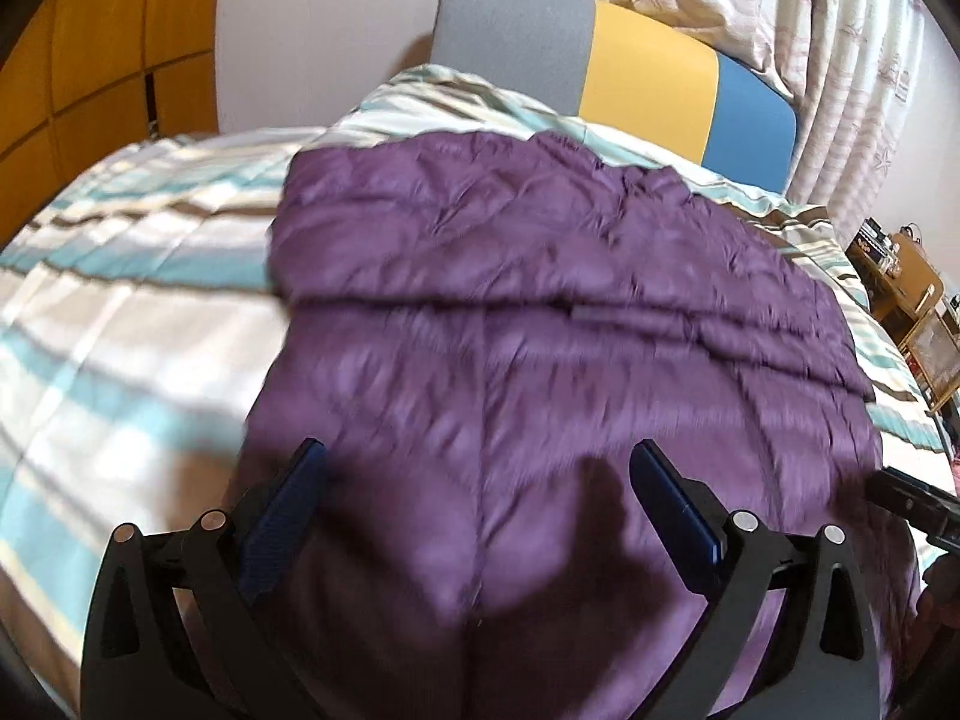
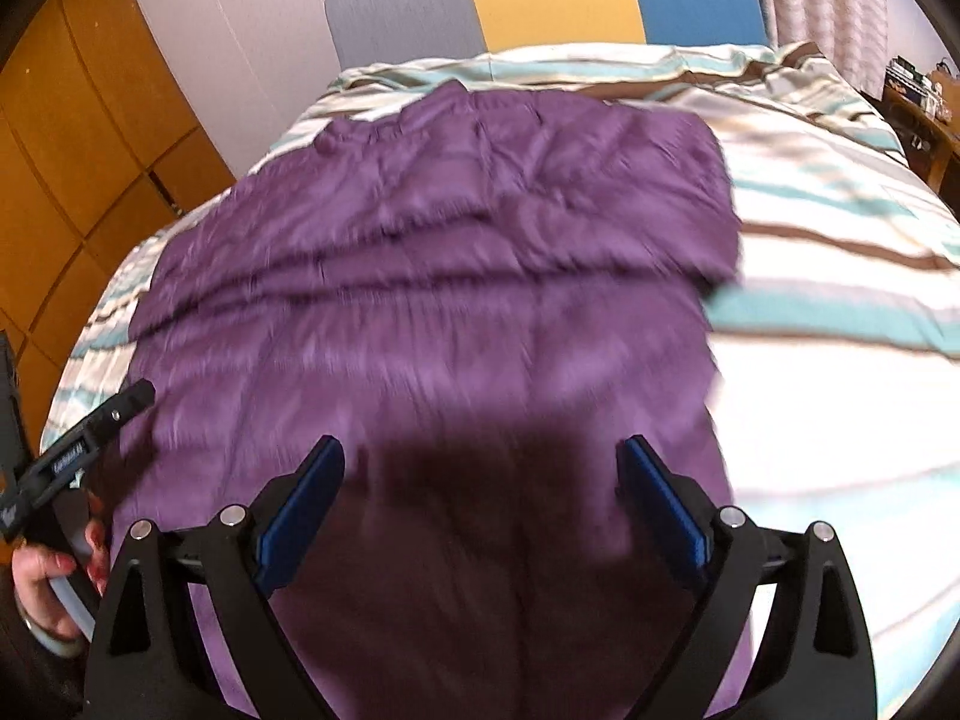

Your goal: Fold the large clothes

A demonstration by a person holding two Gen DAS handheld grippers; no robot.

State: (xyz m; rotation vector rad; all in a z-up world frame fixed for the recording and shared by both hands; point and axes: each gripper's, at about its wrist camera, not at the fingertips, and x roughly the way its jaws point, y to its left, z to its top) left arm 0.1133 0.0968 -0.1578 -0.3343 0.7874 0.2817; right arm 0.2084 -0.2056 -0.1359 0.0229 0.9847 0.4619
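A purple quilted garment lies spread on the striped bedcover, partly folded across its middle. The left gripper and the right gripper both hang above its near part — jaws wide apart, nothing between the blue pads.

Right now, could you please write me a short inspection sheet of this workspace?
Surface: bed with striped cover, wrinkled near the headboard.
Job's things: purple quilted garment spread on the cover, a crosswise crease or folded edge across its middle; image blurred.
Clutter: nothing seen on the bed.
Grippers: left gripper and right gripper both open, above the garment's near part, nothing between the pads.
Cables: nothing seen.
Surroundings: grey, yellow and blue headboard, wooden wardrobe, curtains, wooden shelf unit.
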